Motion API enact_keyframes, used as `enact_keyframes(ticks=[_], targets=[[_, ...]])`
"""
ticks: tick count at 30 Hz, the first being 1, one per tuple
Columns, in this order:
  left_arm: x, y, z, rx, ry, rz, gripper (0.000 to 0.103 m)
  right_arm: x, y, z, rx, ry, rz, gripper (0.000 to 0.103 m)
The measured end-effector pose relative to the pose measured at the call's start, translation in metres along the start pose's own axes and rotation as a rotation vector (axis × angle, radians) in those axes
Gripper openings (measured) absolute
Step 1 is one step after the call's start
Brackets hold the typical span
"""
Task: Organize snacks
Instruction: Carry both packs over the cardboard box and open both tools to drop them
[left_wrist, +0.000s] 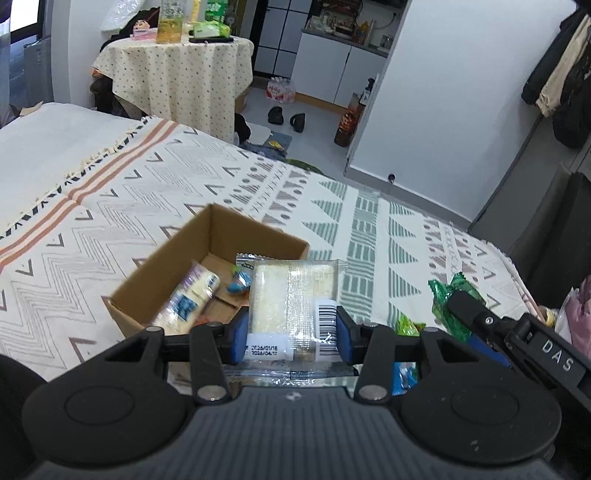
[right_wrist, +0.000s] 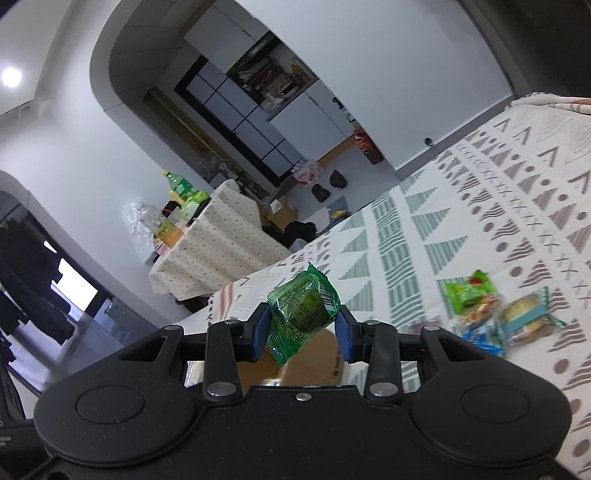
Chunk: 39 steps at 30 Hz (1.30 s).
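Left gripper (left_wrist: 290, 334) clamps one clear cracker packet (left_wrist: 291, 295) above the box (left_wrist: 255, 236); right gripper (right_wrist: 303, 334) pinches one green snack (right_wrist: 303, 310). Roughly four blurred packets (right_wrist: 495, 314) lie on the bedspread (right_wrist: 480, 184).

Clear-wrapped pale cracker pack (left_wrist: 293, 301), barcode and date label facing up, clamped between left gripper (left_wrist: 290, 338) pads, held above near edge of open cardboard box (left_wrist: 218, 240). Box, just ahead-left of that gripper, holds a tilted cream-and-blue packet (left_wrist: 188, 301). Green-wrapped snack (right_wrist: 303, 308) pinched upright in right gripper (right_wrist: 303, 334). Loose snacks (right_wrist: 495, 314) lie to its right.
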<state>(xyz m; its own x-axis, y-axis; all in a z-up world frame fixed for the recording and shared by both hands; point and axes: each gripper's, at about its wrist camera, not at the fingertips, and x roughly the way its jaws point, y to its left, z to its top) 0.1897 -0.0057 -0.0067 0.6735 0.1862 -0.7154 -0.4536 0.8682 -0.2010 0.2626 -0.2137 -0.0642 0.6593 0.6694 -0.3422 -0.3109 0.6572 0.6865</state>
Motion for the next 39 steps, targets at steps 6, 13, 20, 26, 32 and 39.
enact_keyframes(ticks=[6, 13, 20, 26, 32, 39], targets=[[0.006, 0.029, 0.017, -0.052, -0.003, -0.004, 0.046, 0.016, 0.020, -0.010, -0.030, 0.021, 0.020, 0.037], [0.022, 0.066, 0.030, -0.090, 0.015, -0.023, 0.046, 0.041, 0.041, -0.028, -0.072, 0.073, 0.003, 0.037], [0.044, 0.100, 0.036, -0.108, 0.065, -0.077, 0.046, 0.060, 0.059, -0.034, -0.105, 0.098, -0.028, 0.037], [0.063, 0.120, 0.043, -0.111, 0.098, -0.137, 0.046, 0.080, 0.075, -0.042, -0.124, 0.132, -0.053, 0.037], [0.076, 0.134, 0.054, -0.119, 0.116, -0.172, 0.046, 0.105, 0.088, -0.050, -0.153, 0.174, -0.062, 0.037], [0.091, 0.148, 0.063, -0.125, 0.147, -0.189, 0.046, 0.129, 0.082, -0.059, -0.152, 0.217, -0.063, 0.052]])
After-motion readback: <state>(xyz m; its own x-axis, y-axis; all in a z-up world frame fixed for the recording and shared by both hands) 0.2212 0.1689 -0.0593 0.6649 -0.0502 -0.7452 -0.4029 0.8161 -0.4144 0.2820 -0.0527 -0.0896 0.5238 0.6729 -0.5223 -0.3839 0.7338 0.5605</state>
